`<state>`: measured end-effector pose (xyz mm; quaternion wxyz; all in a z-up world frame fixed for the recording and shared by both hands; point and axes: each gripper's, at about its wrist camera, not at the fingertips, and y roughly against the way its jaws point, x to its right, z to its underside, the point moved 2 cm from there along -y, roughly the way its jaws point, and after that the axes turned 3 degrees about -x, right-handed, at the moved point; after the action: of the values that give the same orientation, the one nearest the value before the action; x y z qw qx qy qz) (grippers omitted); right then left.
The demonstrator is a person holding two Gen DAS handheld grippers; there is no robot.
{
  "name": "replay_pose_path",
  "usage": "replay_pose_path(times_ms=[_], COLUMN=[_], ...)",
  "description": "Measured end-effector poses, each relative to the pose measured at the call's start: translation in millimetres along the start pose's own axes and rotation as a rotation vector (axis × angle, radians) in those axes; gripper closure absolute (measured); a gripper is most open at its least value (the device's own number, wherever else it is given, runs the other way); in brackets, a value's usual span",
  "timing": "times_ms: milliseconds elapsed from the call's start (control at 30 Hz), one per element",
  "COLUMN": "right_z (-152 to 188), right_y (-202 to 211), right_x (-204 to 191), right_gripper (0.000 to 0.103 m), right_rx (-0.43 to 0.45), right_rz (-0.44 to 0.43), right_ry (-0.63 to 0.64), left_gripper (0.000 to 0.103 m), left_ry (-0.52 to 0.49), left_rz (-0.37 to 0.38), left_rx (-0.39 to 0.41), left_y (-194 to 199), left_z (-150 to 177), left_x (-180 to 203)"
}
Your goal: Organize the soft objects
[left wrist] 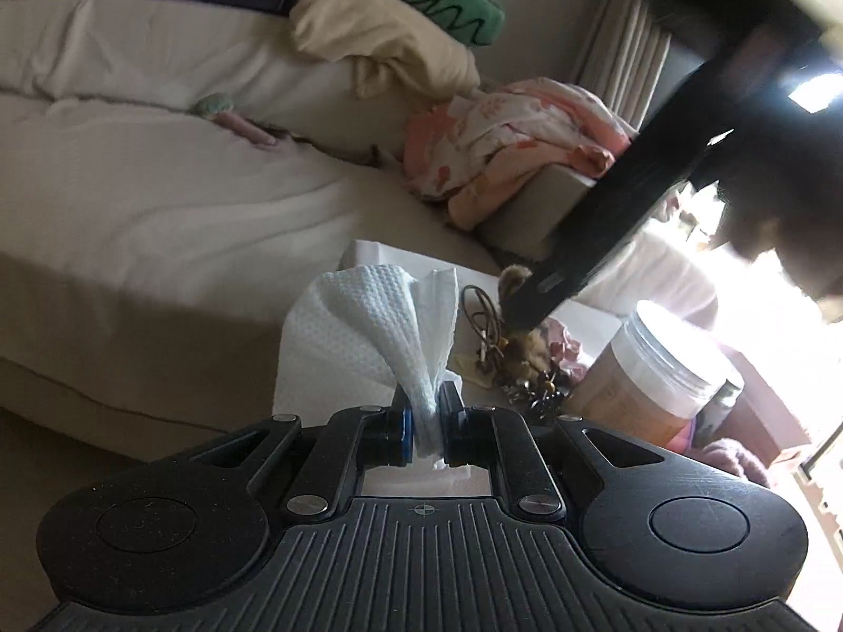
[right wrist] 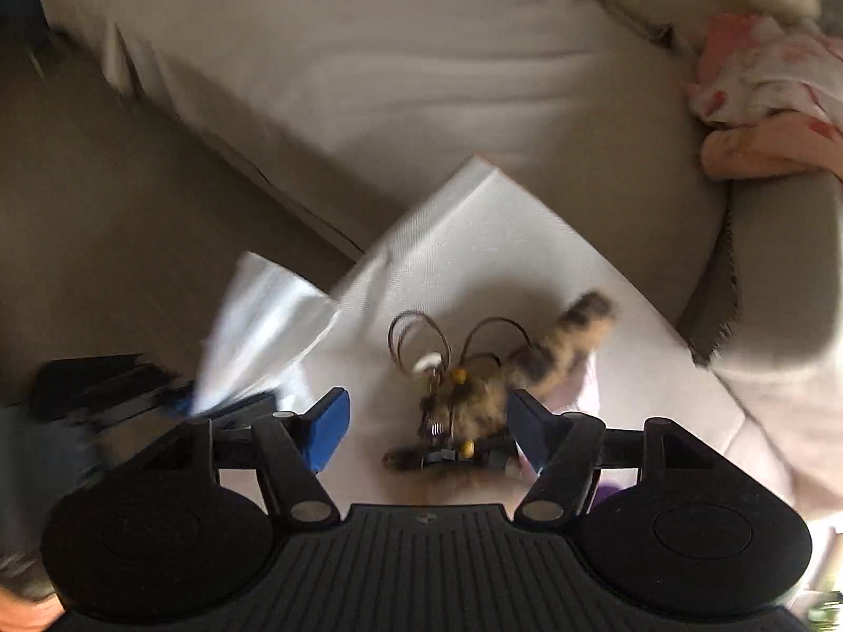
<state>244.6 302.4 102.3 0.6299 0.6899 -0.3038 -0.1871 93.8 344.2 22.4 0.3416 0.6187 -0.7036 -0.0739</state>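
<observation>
The left claw is clamped on the gathered end of a white paper towel, which fans out ahead of its tips, seemingly lifted to get it off the white table; the right claw hangs spread wide over a furry brown keychain charm, likely to pinch it next; the charm lies between and just ahead of its fingers, mottled tan, fluffy, with wire loops and yellow beads
</observation>
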Motion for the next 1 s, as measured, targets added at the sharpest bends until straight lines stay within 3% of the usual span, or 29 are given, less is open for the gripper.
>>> replay_pose_path(times_ms=[67, 167, 200, 233, 333, 433, 600, 800, 933, 1000], right_z=[-9.3, -16.5, -18.6, -18.7, -13.4, 4.4, 55.6, 166.5, 247.0, 277.3], right_y=[-20.1, -39.3, -42.7, -43.6, -21.5, 26.9, 118.2, 194.3, 193.2, 172.5], right_x=[-13.9, -20.5, -19.5, -18.0, -11.9, 2.9, 58.7, 160.9, 233.4, 264.3], right_gripper=[0.048, 0.074, 0.09, 0.1, 0.101, 0.101, 0.101, 0.101, 0.101, 0.101], right_rx=[-0.041, -0.071, -0.072, -0.069, 0.013, 0.137, 0.351, 0.55, 0.586, 0.571], right_rz=[0.044, 0.073, 0.078, 0.082, 0.068, 0.026, -0.014, 0.024, 0.028, 0.01], right_ry=[0.036, 0.056, 0.055, 0.055, 0.059, 0.039, -0.042, -0.196, -0.34, -0.418], left_gripper=[0.091, 0.091, 0.091, 0.091, 0.091, 0.091, 0.091, 0.091, 0.09, 0.089], left_ry=[0.017, 0.03, 0.034, 0.038, 0.043, 0.018, -0.11, -0.207, -0.207, -0.233], left_rz=[-0.007, -0.03, -0.042, -0.052, -0.089, -0.104, -0.047, 0.195, 0.384, 0.427], left_rx=[0.0, -0.004, -0.003, -0.001, 0.022, 0.072, 0.18, 0.221, 0.095, 0.02], left_y=[1.3, 2.5, 3.4, 4.6, 10.1, 22.0, 49.1, 45.8, -7.9, -43.6], left_z=[0.6, -1.7, -3.3, -5.2, -15.4, -36.2, -87.8, -128.9, -125.9, -113.9], left_x=[-8.0, -19.4, -23.3, -26.3, -30.1, -18.9, 46.1, 169.2, 254.0, 291.1])
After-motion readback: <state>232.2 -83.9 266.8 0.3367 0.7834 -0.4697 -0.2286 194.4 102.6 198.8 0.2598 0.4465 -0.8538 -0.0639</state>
